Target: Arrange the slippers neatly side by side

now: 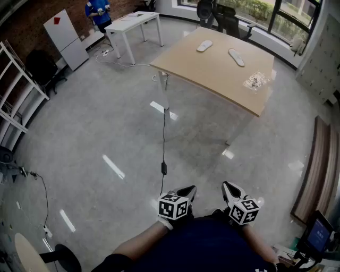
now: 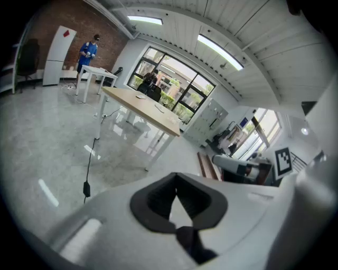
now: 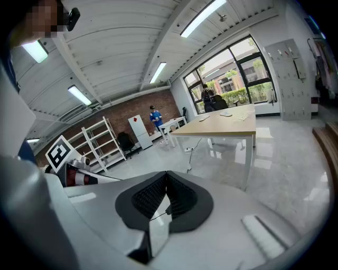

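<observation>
Open-plan office or laboratory workspace, indicated by a polished grey floor (image 1: pixel 106 122), a brick wall (image 3: pixel 121 113), a large wooden table (image 1: pixel 212 69) and a white table (image 1: pixel 133 21), white metal shelving (image 3: pixel 100 140), office chairs (image 1: pixel 204 9) before full-height windows (image 3: pixel 232 74), and ceiling strip lights (image 2: pixel 219 50).

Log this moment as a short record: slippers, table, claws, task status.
left slipper: lying on the table
right slipper: on the same table, apart from the other, angled differently
table: wooden, across the floor from the person
crumpled pale item: near the table's edge
left claw: shut, empty
right claw: shut, empty
status: slippers untouched, not yet side by side
</observation>
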Demonstrator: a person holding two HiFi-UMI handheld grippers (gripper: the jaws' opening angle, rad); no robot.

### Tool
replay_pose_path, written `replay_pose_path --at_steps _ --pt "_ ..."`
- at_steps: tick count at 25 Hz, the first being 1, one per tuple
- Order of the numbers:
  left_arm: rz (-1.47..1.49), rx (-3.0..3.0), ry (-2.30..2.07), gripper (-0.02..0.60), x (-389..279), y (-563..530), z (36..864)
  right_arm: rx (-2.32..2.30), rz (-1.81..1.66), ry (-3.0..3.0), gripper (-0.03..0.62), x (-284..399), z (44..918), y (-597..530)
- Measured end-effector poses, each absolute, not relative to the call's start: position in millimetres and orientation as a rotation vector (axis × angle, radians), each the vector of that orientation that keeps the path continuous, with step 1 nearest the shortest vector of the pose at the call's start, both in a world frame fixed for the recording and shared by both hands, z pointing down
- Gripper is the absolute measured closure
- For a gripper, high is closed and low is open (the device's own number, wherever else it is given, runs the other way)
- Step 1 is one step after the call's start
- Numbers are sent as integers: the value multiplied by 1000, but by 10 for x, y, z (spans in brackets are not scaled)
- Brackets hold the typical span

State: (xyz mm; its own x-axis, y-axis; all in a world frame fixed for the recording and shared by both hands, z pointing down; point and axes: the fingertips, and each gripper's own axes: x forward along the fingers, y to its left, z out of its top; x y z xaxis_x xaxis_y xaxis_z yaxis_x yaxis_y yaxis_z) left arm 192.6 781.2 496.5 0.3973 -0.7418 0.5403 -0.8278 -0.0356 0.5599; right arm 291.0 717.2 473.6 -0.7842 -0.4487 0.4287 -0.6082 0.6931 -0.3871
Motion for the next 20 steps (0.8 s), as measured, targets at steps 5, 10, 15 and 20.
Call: replay_pose_path --at_steps 5,10,15,20 --pt "99 1754 -1370 578 1708 7863 5001 821 735 -2593 583 2740 4711 7215" --pt "114 1757 -1339 578 1713 7748 5060 849 784 -2570 583 2737 4775 7074" --pt "137 1736 -1375 578 1569 7390 5096 819 810 -2592 583 2601 4830 6674" --pt "161 1722 -1434 578 1514 6954 5073 798 829 -2632 583 2573 4828 6149"
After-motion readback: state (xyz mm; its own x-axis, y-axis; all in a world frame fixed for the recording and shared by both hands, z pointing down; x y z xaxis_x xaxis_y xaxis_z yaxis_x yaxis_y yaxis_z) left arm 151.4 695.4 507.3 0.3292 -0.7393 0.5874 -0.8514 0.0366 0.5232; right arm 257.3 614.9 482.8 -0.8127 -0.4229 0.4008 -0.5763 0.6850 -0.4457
